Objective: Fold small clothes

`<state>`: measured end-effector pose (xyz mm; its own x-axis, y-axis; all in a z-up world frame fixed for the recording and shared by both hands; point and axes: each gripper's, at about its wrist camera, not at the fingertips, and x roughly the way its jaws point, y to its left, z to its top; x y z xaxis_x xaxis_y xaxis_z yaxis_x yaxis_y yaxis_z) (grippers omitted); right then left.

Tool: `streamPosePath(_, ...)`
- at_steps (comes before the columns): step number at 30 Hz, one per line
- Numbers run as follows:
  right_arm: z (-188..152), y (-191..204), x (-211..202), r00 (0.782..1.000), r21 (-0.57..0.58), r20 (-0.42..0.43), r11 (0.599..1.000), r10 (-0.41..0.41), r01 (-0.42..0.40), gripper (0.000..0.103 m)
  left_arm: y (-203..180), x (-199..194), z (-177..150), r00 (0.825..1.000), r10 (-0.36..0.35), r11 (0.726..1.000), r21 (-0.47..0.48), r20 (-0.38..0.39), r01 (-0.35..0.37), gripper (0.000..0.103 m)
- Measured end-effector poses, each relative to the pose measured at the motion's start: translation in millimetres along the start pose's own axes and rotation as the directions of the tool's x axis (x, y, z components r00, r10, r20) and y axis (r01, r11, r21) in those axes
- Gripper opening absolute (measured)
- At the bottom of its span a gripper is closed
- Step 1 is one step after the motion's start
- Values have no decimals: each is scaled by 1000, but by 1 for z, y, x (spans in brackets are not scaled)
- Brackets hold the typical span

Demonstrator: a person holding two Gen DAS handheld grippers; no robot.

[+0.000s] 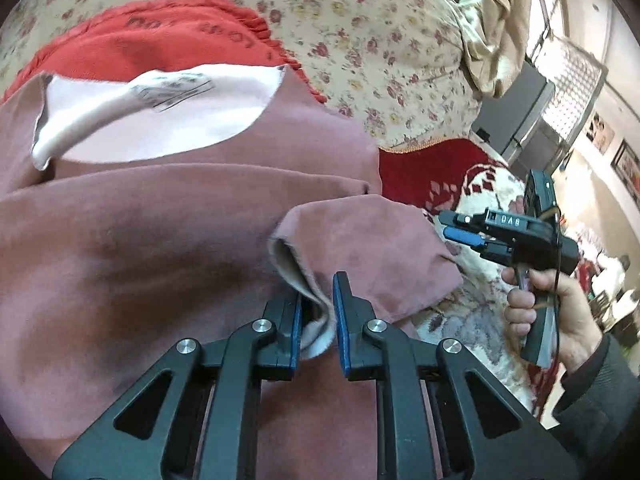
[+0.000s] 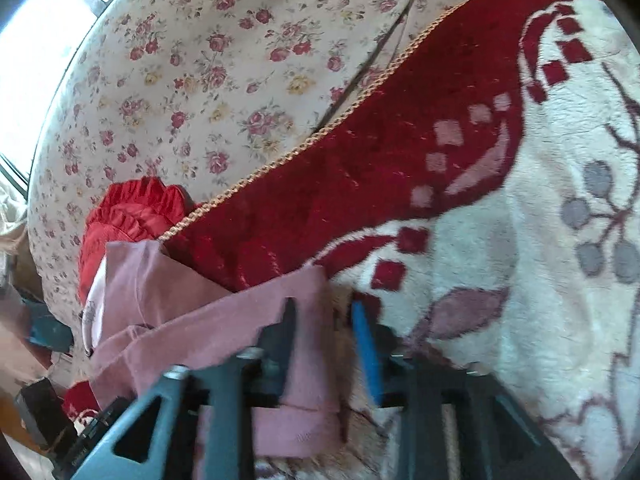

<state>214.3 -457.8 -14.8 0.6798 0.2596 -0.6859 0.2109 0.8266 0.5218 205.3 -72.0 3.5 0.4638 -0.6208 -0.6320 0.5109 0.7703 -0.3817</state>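
The dusty-pink top (image 1: 160, 240) lies spread on the red-and-cream patterned blanket (image 1: 472, 280), its pale inner neck and label (image 1: 172, 88) facing up. The left gripper (image 1: 318, 320) pinches a bunched fold of its hem. A red ruffled garment (image 1: 160, 40) lies partly under the top's far edge, on the floral sheet (image 1: 360, 20) beyond. The right gripper (image 2: 326, 344), fingers spread and gripping nothing, hovers at the top's blanket-side edge, held by a hand (image 1: 552, 304).
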Motion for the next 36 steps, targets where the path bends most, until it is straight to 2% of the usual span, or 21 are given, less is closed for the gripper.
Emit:
streamPosePath(3,0,-8,6,999,51,-16,998,36,-35,38,4,3,-1,1000,28,999,-16,-1,-28,13)
streamPosePath(5,-1,-13,13,997,76,-39,995,63,-59,38,8,0,0,999,46,998,-32,20,-46,5)
streamPosePath(9,-6,-18,27,989,107,-114,991,91,-79,38,13,-18,7,994,75,996,-48,77,-71,2)
streamPosePath(14,-10,-4,31,986,51,-124,993,107,-102,38,7,-37,16,988,83,997,-14,130,-81,2)
streamPosePath(18,-12,17,25,986,-15,-109,992,124,-126,37,4,-61,27,976,101,994,16,191,-106,2)
streamPosePath(20,-13,31,20,990,-52,-85,992,113,-118,37,11,-75,31,967,131,991,3,218,-135,2)
streamPosePath(23,-17,51,14,991,-93,-61,988,116,-122,37,36,-96,29,953,187,982,-64,238,-176,1)
streamPosePath(27,-24,73,11,992,-159,-49,979,119,-125,37,73,-125,23,938,242,963,-178,248,-202,1)
streamPosePath(30,-29,78,10,991,-160,-56,979,119,-126,37,88,-141,17,926,289,947,-216,244,-238,1)
streamPosePath(33,-34,81,9,990,-156,-69,979,121,-130,37,101,-143,6,926,329,927,-251,187,-279,1)
streamPosePath(36,-42,89,13,988,-200,-107,971,112,-132,37,106,-143,-5,922,361,912,-261,141,-318,1)
